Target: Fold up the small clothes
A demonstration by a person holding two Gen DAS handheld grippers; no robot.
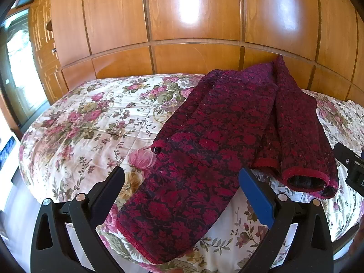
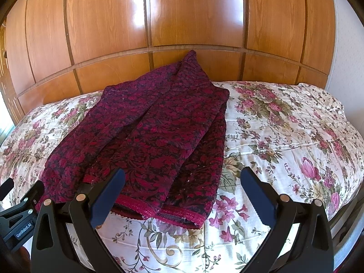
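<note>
Now sweater is lying on bed, cuffs nearest both tools. Left gripper is hovering w/ jaws wide, empty, above hem; right gripper likewise above cuffs.

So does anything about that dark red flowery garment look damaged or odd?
Yes: the dark red floral knitted garment on the floral bedspread seems to have a small hole on its left edge. Both sleeves lie folded across it.

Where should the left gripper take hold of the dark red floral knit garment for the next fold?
Probably the near hem corner of the dark red floral knit garment, approached low from the bed's near edge. That red-trimmed hem lies flat toward the open left gripper.
</note>
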